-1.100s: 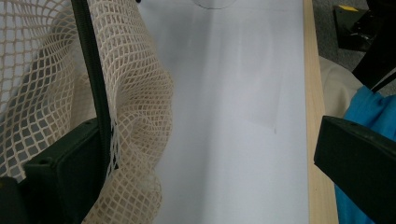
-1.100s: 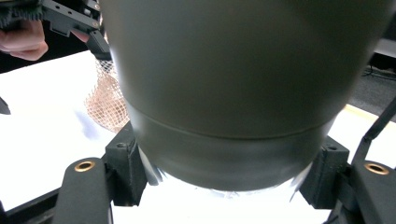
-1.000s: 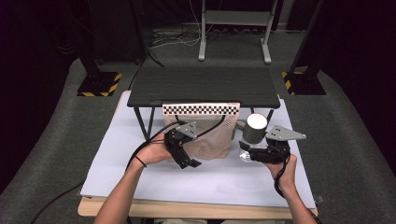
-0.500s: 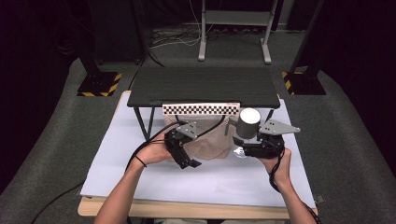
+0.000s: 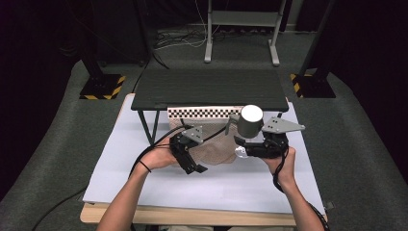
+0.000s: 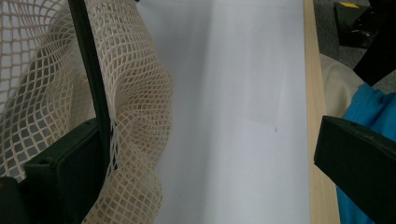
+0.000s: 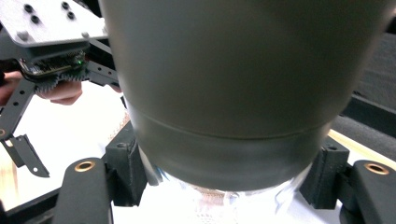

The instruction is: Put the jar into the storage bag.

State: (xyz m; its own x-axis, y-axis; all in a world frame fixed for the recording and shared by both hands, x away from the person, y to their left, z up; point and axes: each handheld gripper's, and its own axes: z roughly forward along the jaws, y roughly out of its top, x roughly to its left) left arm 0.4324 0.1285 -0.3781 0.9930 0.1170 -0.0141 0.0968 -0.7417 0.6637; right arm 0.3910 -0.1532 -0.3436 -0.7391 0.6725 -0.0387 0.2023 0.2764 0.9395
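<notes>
Your right tool (image 5: 246,147) is clamped on a grey cylinder (image 5: 250,121); in the right gripper view the two jaws press its lower rim from either side, and a clear part shows below the grey band. Your right hand (image 5: 281,161) holds that tool roughly level, pointing toward your left, with the cylinder standing upright above the jaws and off the surface (image 5: 144,187). Your left tool (image 5: 191,166) points down and toward you, your left hand (image 5: 161,156) wrapped around its body. Its jaws stand wide apart: in the left gripper view the mesh bag (image 6: 135,107) with its dark zipper strip (image 6: 91,70) drapes over one jaw, while the other jaw is far off with bare white surface between them. The bag lies between the two tools, just beside the right one. Beyond both tools a low black shelf (image 5: 211,89) on thin legs overhangs the bag's far edge. On the near side of the tools the white surface is open as far as its wooden front edge (image 5: 192,216).
</notes>
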